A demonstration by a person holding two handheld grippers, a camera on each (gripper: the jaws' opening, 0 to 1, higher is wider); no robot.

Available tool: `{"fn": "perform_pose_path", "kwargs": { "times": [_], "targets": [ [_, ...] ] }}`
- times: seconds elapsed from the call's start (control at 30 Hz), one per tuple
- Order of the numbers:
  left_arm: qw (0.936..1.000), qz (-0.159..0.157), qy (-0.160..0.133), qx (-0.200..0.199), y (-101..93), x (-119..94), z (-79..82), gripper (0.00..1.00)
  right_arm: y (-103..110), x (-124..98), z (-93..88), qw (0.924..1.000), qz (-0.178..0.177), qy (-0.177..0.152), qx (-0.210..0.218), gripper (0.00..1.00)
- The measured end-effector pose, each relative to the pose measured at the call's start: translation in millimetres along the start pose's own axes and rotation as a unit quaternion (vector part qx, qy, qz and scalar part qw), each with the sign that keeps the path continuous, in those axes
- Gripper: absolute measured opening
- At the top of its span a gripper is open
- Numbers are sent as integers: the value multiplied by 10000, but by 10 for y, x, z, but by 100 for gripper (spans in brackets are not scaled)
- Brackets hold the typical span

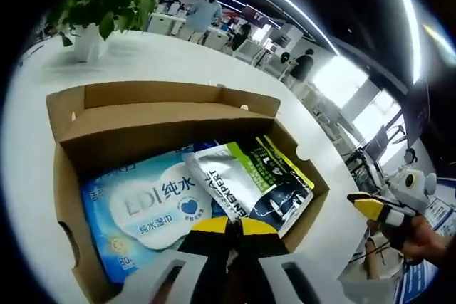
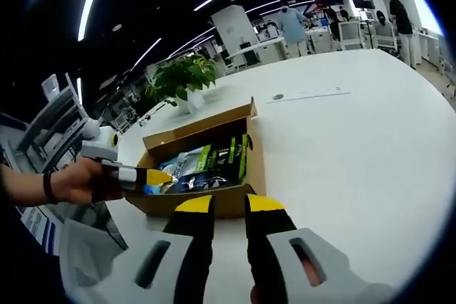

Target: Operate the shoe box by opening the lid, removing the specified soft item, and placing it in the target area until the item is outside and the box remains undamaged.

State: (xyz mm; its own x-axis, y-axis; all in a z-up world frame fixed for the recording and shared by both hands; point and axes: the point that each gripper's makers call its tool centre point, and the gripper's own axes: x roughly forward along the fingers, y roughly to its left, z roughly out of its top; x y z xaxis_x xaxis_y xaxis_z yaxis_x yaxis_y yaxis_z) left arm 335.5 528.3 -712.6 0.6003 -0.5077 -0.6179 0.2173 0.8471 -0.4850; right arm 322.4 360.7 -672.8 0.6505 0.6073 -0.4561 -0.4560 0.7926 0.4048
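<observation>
Box: cardboard, lid already folded back, interior exposed; it is used as the landmark below
Wipes pack: pale blue soft pack, laid flat on the box floor, still inside; judged to be the soft item meant, though that cannot be confirmed
Green pouch: lying inside the box, touching the wipes pack and partly over its edge, towards the box's far corner
Left gripper: held just over the near wall of the box, above the wipes pack; yellow tips pressed together, nothing seen pinched between them; judged to be poised low for a reach inside
Right gripper: kept outside the box, just before its side wall; jaws a little apart, nothing between them; likely parked clear so the box is not knocked
Hand: wrapped round the left tool's handle, at the box's open side
Table: white, box resting on it; bare surface beyond the box would serve as a drop spot
Plant: in a white pot, well beyond the box
Stage: lid done, removal not yet begun
</observation>
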Motion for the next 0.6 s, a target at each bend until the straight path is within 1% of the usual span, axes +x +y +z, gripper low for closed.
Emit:
{"fn": "perform_pose_path", "kwargs": {
  "times": [0.2, 0.4, 0.5, 0.6],
  "targets": [
    [9999, 79, -51, -40, 98, -84, 17, 3, 130, 137, 24, 9998, 150, 73, -64, 15],
    [9997, 167, -113, -108, 203, -174, 36, 2, 205, 263, 71, 9996, 240, 134, -100, 15],
    [9995, 294, -111, -41, 313, -234, 30, 0, 246, 354, 77, 9992, 290, 214, -143, 15],
    [9993, 300, -162, -128, 383, -274, 42, 0, 288, 436, 65, 9988, 338, 301, -187, 16]
  ]
}}
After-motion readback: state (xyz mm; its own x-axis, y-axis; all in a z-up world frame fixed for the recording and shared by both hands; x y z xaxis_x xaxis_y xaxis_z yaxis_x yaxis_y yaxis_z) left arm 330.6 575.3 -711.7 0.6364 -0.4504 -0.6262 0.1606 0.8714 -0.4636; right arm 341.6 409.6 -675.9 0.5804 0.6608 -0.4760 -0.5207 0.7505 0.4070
